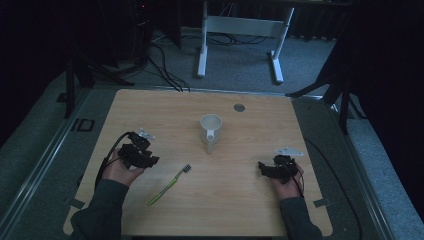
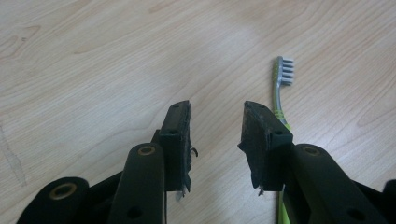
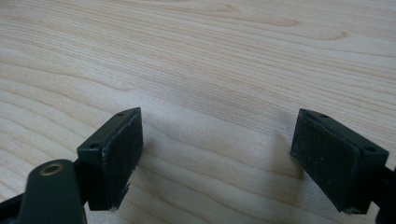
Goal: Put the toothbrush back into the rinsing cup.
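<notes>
On the table (image 1: pixel 150 107), both grippers are sitting empty, the left gripper (image 2: pixel 217 135) narrowly parted, the right gripper (image 3: pixel 217 154) wide, leaving the toothbrush (image 1: pixel 170 185) and mug (image 1: pixel 210 131) apparently untouched.

Your left gripper (image 1: pixel 150 159) rests at the table's (image 1: pixel 250 210) left side, the toothbrush (image 1: pixel 170 185) lying just right of it. The cup (image 1: pixel 211 131) stands farther back, mid-table. Your right gripper (image 1: pixel 262 166) sits well apart, at the right.

A white ceramic mug (image 1: pixel 211 129) stands upright just above the centre of the high view, its handle turned toward the bottom. A green plastic toothbrush (image 1: pixel 170 184) with grey bristles (image 2: pixel 286 70) lies flat at lower centre-left, its head pointing to upper right.
</notes>
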A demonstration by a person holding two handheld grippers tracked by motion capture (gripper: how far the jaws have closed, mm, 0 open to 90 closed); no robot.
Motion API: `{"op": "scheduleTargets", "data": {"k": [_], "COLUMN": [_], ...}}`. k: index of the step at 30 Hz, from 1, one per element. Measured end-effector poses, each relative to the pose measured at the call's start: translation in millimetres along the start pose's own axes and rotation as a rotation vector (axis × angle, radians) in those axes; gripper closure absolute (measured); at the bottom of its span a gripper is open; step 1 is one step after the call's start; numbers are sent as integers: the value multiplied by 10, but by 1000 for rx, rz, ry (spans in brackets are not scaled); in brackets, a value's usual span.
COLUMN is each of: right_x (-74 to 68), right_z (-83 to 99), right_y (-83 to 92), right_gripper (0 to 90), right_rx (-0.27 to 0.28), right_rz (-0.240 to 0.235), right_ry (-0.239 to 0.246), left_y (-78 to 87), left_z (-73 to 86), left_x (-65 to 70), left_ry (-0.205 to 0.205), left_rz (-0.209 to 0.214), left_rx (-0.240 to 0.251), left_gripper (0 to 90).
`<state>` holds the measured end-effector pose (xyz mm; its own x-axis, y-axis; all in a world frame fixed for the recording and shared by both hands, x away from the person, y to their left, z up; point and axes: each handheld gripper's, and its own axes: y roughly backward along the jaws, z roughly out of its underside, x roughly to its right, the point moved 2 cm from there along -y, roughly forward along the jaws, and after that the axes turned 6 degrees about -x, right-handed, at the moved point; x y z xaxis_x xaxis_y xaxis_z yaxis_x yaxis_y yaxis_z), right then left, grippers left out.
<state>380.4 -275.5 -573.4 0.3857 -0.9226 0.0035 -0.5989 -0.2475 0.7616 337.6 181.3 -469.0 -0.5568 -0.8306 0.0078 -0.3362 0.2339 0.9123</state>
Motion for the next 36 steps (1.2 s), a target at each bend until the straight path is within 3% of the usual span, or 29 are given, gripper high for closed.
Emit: {"op": "scheduleTargets", "data": {"k": [15, 36], "right_x": [0, 0], "right_z": [0, 0], "right_y": [0, 0], "right_gripper": [165, 165], "right_rx": [0, 0], "right_rz": [0, 0], "right_ry": [0, 0], "left_y": [-4, -80], "left_z": [-159, -233], "left_x": [97, 163], "left_ry": [-5, -10], "left_rz": [-15, 8], "left_rx": [-50, -124], "left_gripper": [647, 648]}}
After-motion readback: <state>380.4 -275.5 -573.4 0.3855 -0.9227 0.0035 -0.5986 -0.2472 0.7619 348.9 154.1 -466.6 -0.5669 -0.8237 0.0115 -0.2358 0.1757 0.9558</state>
